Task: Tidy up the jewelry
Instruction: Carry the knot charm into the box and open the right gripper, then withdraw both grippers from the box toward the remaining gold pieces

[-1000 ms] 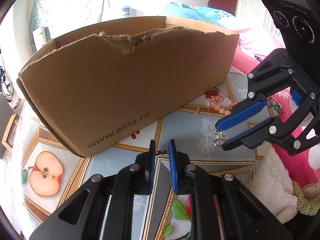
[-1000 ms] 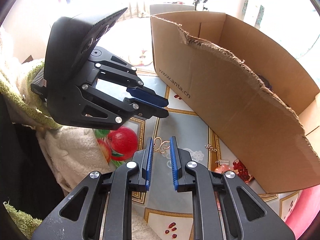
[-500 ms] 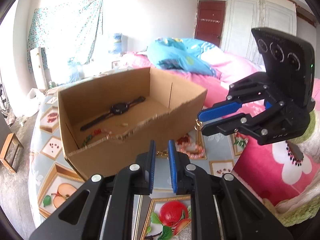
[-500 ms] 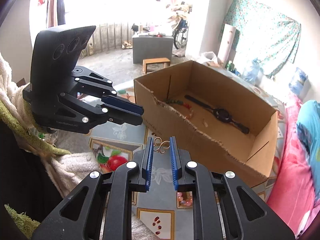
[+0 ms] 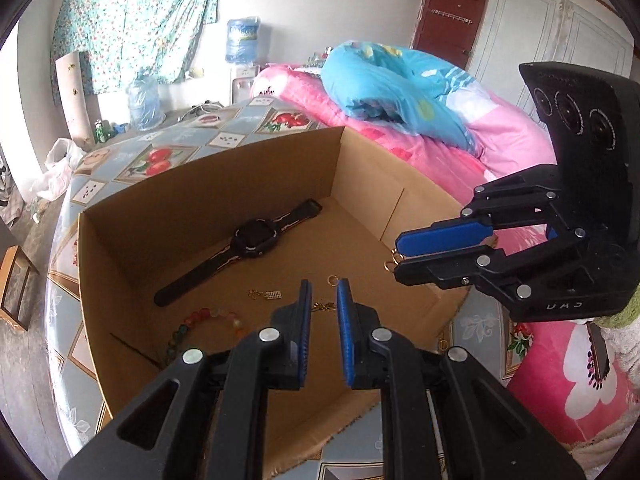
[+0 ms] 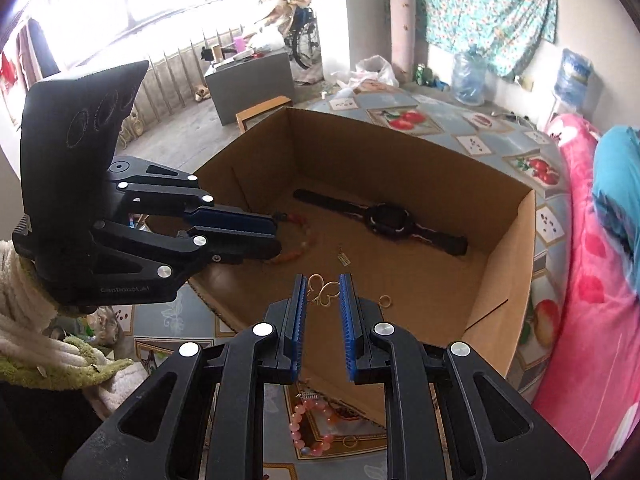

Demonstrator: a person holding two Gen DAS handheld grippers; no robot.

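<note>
Left wrist view, left gripper (image 5: 323,300): jaws nearly closed, a thin gold chain (image 5: 323,306) pinched between the blue pads; held above the open brown cardboard box (image 5: 208,184).
Left wrist view, right gripper (image 5: 400,258): at right over the box's near right corner; jaws nearly closed, small gold rings (image 5: 394,259) showing at the tips.
Left wrist view, box contents: black wristwatch (image 5: 244,246) lying diagonally on the floor; multicoloured bead bracelet (image 5: 204,326) near the front left; small gold charm (image 5: 265,294) between them.
Left wrist view only: pink bed (image 5: 500,148) with a blue quilt (image 5: 392,88) behind the box.
Right wrist view, right gripper (image 6: 323,294): jaws nearly closed on a looped gold wire earring (image 6: 323,292), over the box's near edge.
Right wrist view, left gripper (image 6: 276,236): at left over the box; whatever it holds is hidden here.
Right wrist view only: pink bead bracelet (image 6: 310,428) on the fruit-patterned counter (image 6: 404,118) outside the box, below the jaws; a gold ring (image 6: 385,301) on the box floor.
</note>
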